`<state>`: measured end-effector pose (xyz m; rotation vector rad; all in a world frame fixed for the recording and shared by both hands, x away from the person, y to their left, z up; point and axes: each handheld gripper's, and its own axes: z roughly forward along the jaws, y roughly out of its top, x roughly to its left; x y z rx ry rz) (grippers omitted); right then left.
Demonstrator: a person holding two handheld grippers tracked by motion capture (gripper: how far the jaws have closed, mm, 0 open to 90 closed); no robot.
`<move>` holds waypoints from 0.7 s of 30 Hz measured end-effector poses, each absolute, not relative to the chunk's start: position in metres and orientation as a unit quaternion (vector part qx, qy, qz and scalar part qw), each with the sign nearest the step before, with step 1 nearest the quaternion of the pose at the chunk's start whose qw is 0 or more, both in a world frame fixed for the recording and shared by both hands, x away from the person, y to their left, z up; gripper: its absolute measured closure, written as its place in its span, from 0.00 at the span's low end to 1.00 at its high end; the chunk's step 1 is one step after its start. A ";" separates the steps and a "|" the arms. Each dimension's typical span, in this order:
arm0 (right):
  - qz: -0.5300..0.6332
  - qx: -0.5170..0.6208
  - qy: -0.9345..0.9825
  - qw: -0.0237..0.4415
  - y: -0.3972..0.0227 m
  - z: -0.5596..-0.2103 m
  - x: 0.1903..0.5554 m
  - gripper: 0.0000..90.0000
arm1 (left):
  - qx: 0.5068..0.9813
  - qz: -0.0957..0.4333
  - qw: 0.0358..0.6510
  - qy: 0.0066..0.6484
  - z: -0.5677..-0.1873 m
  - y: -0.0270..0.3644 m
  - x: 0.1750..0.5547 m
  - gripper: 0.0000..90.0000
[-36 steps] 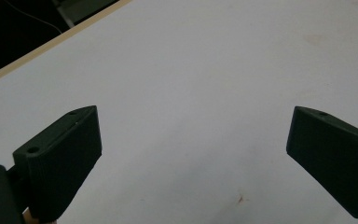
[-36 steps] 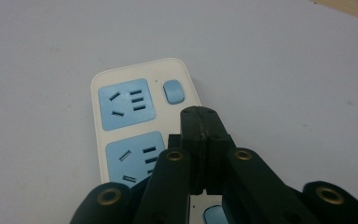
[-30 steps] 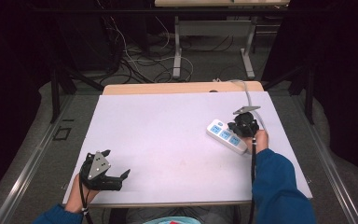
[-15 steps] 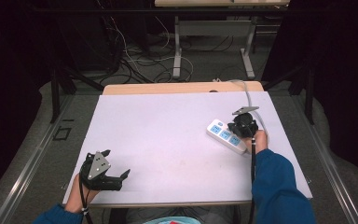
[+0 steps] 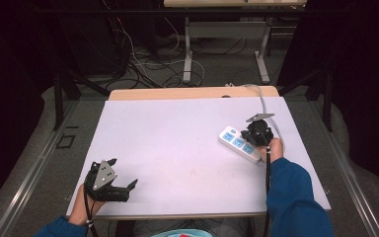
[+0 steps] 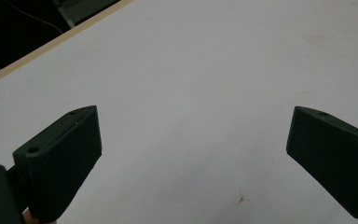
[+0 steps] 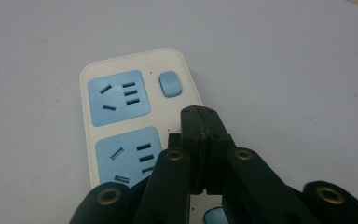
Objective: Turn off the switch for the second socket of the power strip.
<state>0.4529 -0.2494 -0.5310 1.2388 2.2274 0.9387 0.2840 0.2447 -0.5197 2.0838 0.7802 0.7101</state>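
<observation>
Currently the right gripper (image 7: pixel 200 116), jaws clenched on nothing, hovers over a white power strip (image 7: pixel 121 116); its blue switch (image 7: pixel 170 84) sits just beyond the tips. Best pressed straight down, gently. Left gripper (image 6: pixel 191 154) rests released.

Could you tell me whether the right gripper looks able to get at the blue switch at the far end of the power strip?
Probably yes: the right gripper, jaws shut, hovers over the power strip just short of the switch, with nothing between them.
</observation>
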 end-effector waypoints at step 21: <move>0.333 0.450 0.798 0.223 -0.246 -0.532 0.451 1.00 | 0.821 0.280 0.391 0.307 -0.520 0.245 0.284 0.04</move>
